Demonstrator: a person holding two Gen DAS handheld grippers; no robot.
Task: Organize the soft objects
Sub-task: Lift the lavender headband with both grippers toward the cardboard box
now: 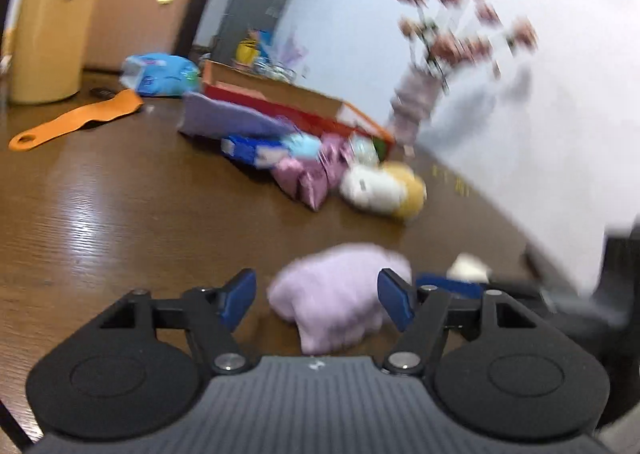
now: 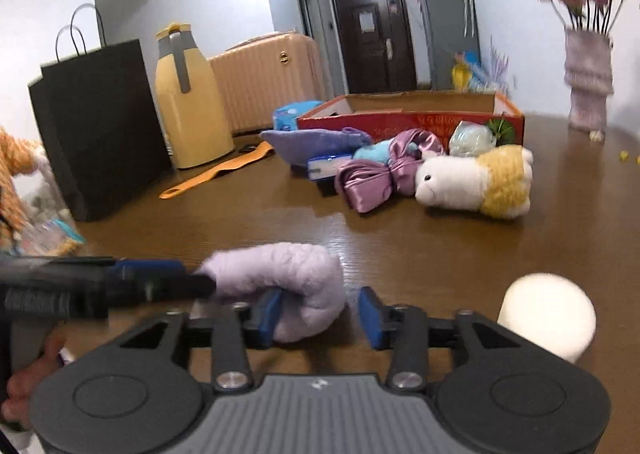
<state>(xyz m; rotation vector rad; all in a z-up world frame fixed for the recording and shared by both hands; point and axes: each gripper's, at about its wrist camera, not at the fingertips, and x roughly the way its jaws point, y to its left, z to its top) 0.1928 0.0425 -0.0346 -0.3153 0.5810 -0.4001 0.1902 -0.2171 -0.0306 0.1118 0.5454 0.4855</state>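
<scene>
A fluffy lilac soft item [image 1: 340, 294] lies on the brown table between the open fingers of my left gripper [image 1: 318, 300]. In the right wrist view the same lilac item [image 2: 288, 282] sits between the open fingers of my right gripper [image 2: 320, 316], and the left gripper [image 2: 168, 280] reaches in from the left and touches its end. A white and yellow plush toy [image 2: 476, 184], a shiny pink bow [image 2: 384, 172], a purple cloth [image 2: 320, 142] and a pale blue plush [image 2: 372, 152] lie in front of a red cardboard box [image 2: 408, 120].
A white round object [image 2: 548, 314] lies at my right. A black paper bag [image 2: 96, 126], a yellow thermos [image 2: 188, 102], an orange strap [image 2: 216, 174] and a pink suitcase [image 2: 260, 78] stand left. A vase with flowers [image 2: 588, 82] stands at the far right.
</scene>
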